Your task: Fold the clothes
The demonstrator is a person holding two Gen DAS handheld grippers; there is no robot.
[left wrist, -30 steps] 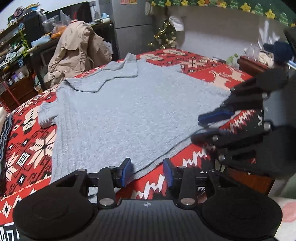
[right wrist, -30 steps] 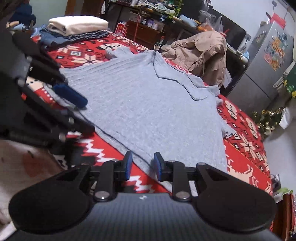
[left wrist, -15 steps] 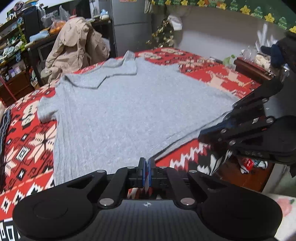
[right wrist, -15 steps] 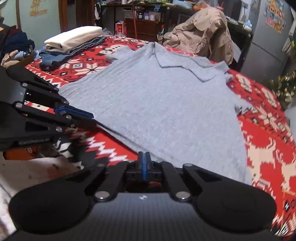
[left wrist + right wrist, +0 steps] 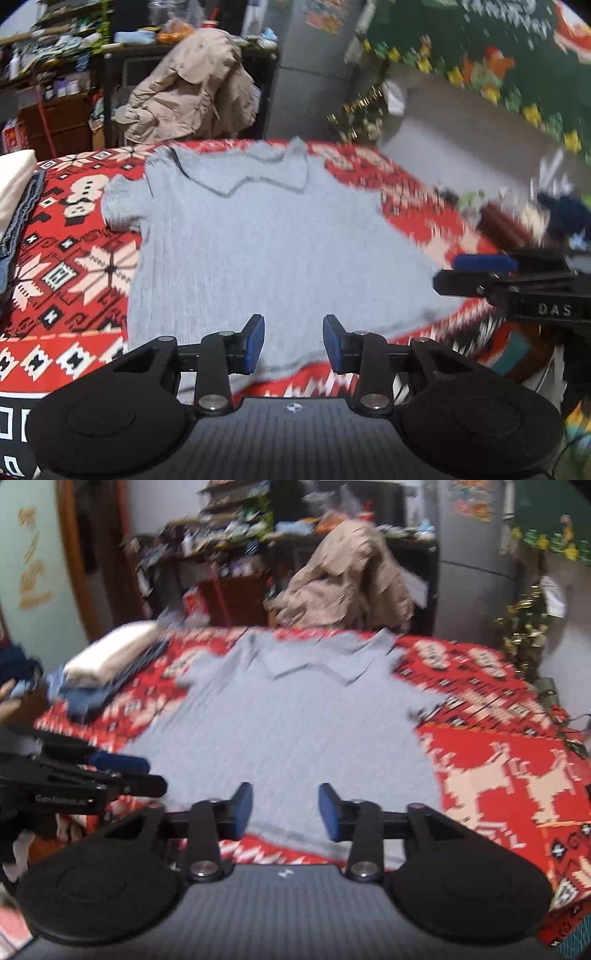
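Cluttered room; bed under a red patterned blanket (image 5: 74, 273), bare blanket on both sides of a grey shirt (image 5: 266, 240) lying flat, collar at the far end. Folded pile (image 5: 107, 668) at far left edge. Left gripper (image 5: 293, 343) and right gripper (image 5: 284, 810) above the near hem, jaws opening, nothing between them.

Motion blur smears the red blanket (image 5: 417, 206) and far shelves (image 5: 221, 535); small shelf items are unreadable.
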